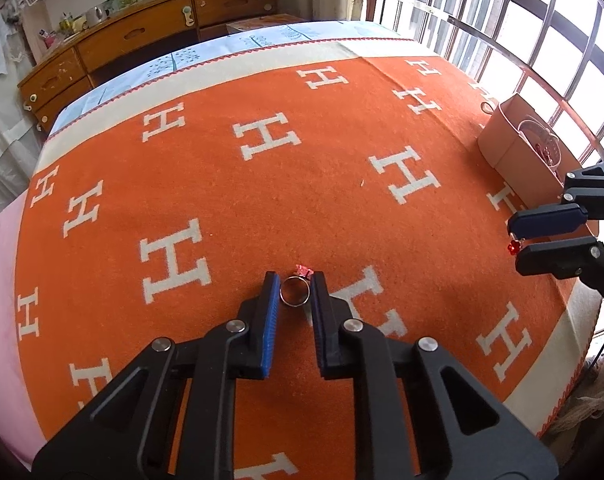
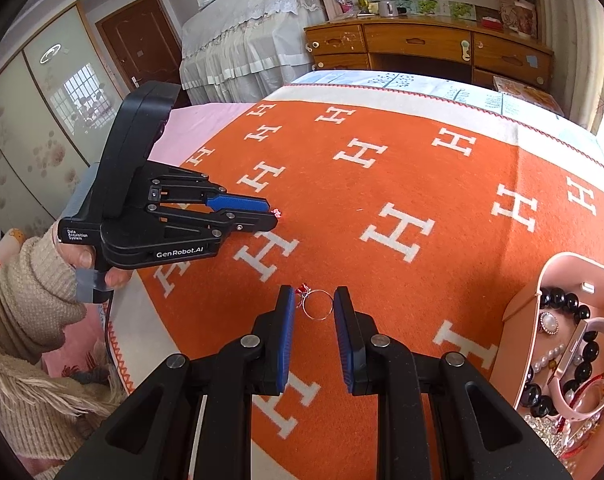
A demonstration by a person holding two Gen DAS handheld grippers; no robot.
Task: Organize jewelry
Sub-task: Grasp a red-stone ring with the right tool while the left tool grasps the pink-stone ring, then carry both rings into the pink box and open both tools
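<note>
My left gripper (image 1: 295, 280) is shut on a silver ring with a pink stone (image 1: 303, 270), down at the orange blanket (image 1: 261, 184). In the right wrist view the left gripper (image 2: 271, 214) shows from the side with the pink stone (image 2: 277, 212) at its tips. My right gripper (image 2: 314, 294) is shut on a thin silver ring with a red stone (image 2: 302, 290), held above the blanket. From the left wrist view the right gripper (image 1: 512, 236) has the red stone (image 1: 513, 247) between its fingers. A pink jewelry box (image 2: 522, 312) sits just right of the right gripper.
The box holds a black bead bracelet (image 2: 566, 300), pearls and a pink watch strap (image 2: 598, 332). The bed's blanket carries white H letters. A barred window (image 1: 502, 20) runs beside the box (image 1: 502, 136). A wooden dresser (image 2: 422, 44) stands beyond the bed. A hand in a knit sleeve (image 2: 21, 300) holds the left gripper.
</note>
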